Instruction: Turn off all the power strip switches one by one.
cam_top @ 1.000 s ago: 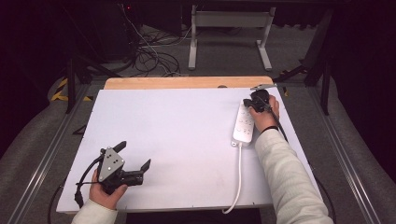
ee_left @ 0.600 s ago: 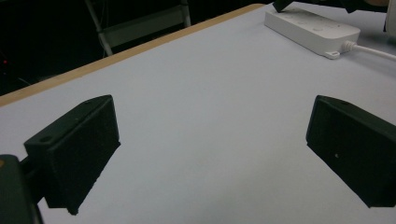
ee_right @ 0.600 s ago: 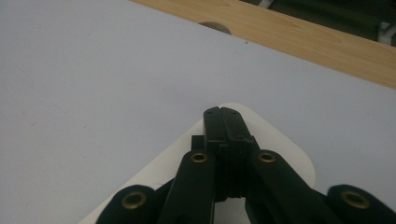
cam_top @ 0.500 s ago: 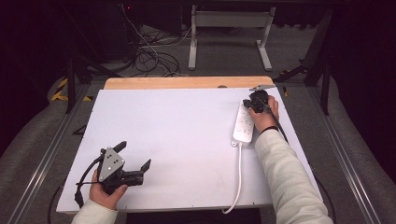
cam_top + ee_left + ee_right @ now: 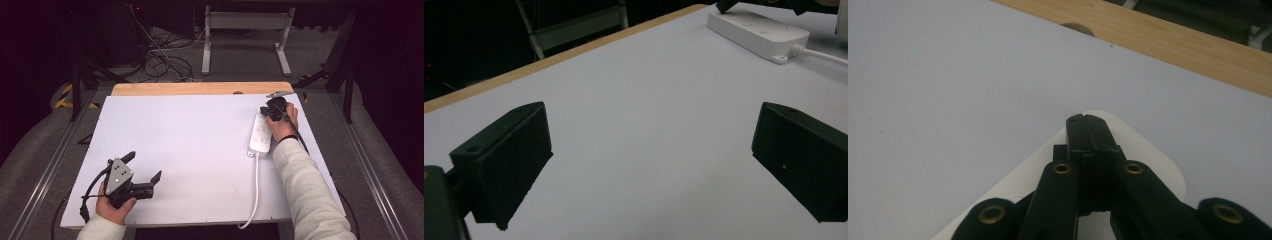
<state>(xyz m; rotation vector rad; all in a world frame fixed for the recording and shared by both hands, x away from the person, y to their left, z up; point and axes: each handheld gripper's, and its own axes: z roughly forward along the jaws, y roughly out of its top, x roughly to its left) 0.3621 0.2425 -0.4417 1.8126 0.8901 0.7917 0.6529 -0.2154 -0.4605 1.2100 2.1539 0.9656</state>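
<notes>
The power strip point(image 5: 262, 132) lies on the counter point(image 5: 200, 140) at its far right. The right gripper point(image 5: 270, 111) is over its far end; the left gripper point(image 5: 142, 172) is near the front left corner.

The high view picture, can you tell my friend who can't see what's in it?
A person's right gripper, jaws shut, presses down on the far end of a white plastic power strip near the right edge of a pale grey table. The strip's white cable runs toward the near edge. The left gripper rests open near the front left corner.
</notes>
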